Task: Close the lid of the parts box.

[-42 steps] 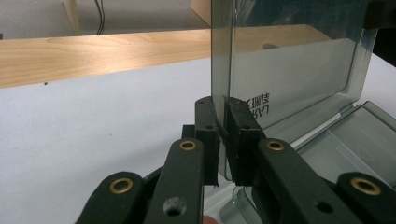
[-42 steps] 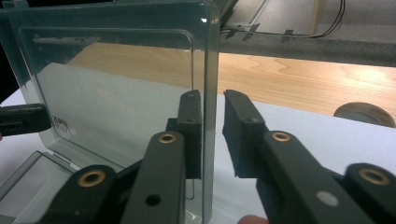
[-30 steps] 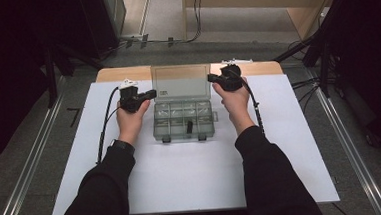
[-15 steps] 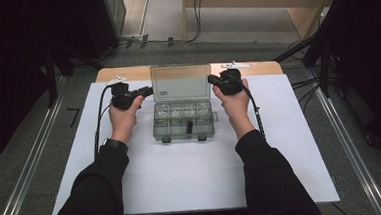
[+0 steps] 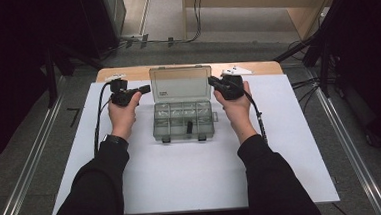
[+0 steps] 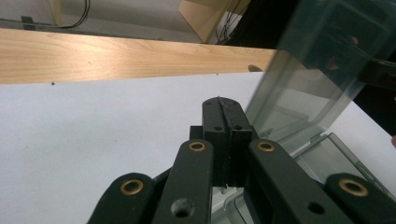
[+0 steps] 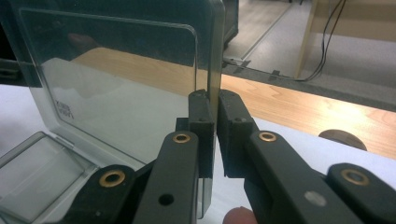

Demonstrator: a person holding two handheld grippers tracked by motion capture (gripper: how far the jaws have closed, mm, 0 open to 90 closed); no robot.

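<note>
A clear plastic compartment box [image 5: 183, 120] sits on the white sheet, its lid [image 5: 180, 83] standing upright. A small black piece [image 5: 189, 126] lies in one front compartment. My right gripper [image 5: 211, 81] is shut on the lid's right edge; in the right gripper view the pads [image 7: 201, 112] pinch the lid [image 7: 116, 70] between them, with the gripper [image 7: 214, 100] level. My left gripper [image 5: 146, 88] stays just beside the lid's left edge. Its jaws have just been closing and now meet with nothing between them [image 6: 223, 105]; the lid [image 6: 317, 60] stands to their right.
The white sheet [image 5: 193, 177] covers most of the wooden table [image 5: 126, 73], whose far strip is bare. Metal rails [image 5: 27, 172] run along both sides of the table. Cables lie on the floor beyond the far edge.
The left hand has shifted slightly to the left, away from the lid's left edge. The right gripper and the upright lid have stayed in place.
</note>
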